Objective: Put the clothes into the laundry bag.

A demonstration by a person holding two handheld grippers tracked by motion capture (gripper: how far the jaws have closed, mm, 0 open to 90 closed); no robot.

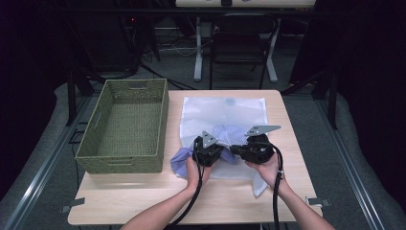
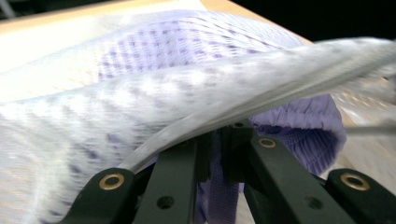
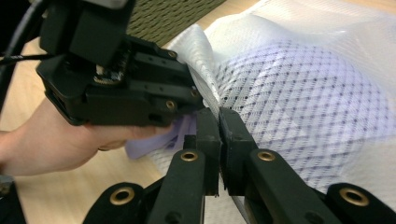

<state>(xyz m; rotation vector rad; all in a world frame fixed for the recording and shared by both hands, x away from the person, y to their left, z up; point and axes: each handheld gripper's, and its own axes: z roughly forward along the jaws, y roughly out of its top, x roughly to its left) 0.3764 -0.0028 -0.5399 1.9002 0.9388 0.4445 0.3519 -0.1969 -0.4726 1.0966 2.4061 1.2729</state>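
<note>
A white mesh bag [image 1: 225, 120] lies flat on the table [image 1: 143, 196], just right of a green woven basket [image 1: 125, 125], with a purple cloth [image 1: 181, 159] partly inside its near opening. The left gripper [image 2: 215, 144] has its jaws clenched on the purple cloth beneath the bag's raised edge. The right gripper [image 3: 218, 122] has its jaws clenched on the bag's edge, close beside the left gripper.
</note>
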